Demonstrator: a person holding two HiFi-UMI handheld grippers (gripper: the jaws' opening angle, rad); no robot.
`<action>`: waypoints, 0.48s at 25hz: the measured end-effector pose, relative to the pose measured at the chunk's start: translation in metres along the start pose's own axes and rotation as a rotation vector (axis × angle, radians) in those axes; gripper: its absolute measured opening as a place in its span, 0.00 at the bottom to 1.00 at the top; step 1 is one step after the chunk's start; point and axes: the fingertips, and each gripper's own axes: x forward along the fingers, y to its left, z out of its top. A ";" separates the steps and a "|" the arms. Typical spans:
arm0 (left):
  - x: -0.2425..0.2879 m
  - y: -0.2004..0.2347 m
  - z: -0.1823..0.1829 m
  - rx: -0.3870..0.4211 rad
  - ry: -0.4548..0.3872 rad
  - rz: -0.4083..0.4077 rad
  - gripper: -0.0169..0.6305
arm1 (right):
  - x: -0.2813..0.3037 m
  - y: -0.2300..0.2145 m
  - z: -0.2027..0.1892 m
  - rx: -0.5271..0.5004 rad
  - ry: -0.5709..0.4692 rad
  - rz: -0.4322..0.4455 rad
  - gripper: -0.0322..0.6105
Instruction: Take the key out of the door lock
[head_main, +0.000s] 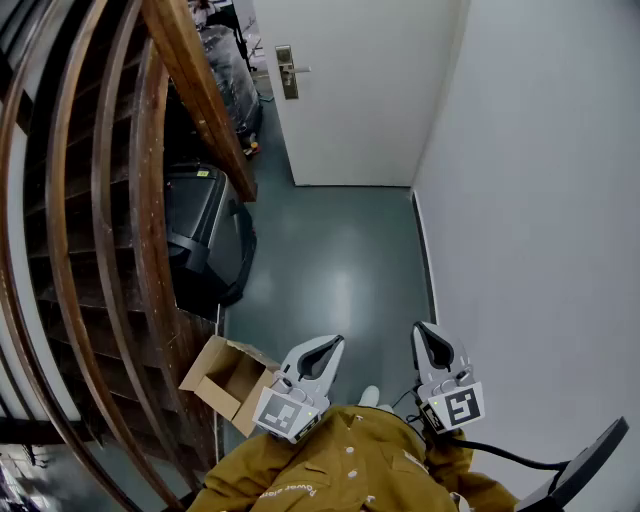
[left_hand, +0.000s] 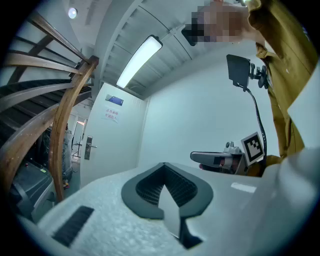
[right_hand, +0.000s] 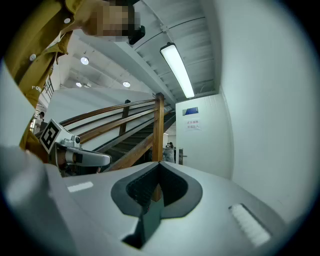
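Note:
A white door (head_main: 350, 90) stands at the far end of a narrow corridor, with a brass lock plate and lever handle (head_main: 287, 71) on its left side. The key is too small to make out. The same door (left_hand: 107, 135) and handle (left_hand: 88, 147) show in the left gripper view, and the handle (right_hand: 181, 156) shows in the right gripper view. My left gripper (head_main: 322, 350) and right gripper (head_main: 430, 340) are held close to my body, far from the door. Both are shut with nothing between the jaws.
A curved wooden stair railing (head_main: 190, 80) runs along the left. Below it stand a dark bin (head_main: 205, 235) and an open cardboard box (head_main: 228, 380). A white wall (head_main: 540, 200) bounds the right side. Grey floor (head_main: 335, 260) leads to the door.

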 end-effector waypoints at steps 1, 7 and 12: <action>-0.003 -0.001 -0.007 0.002 0.038 -0.001 0.02 | 0.000 0.001 0.000 -0.001 0.000 0.002 0.06; -0.004 -0.006 -0.010 0.004 0.057 -0.003 0.02 | -0.001 -0.004 0.007 0.005 -0.027 -0.012 0.06; 0.001 -0.010 -0.011 0.004 0.063 -0.008 0.02 | -0.005 -0.004 -0.002 0.031 0.011 0.031 0.06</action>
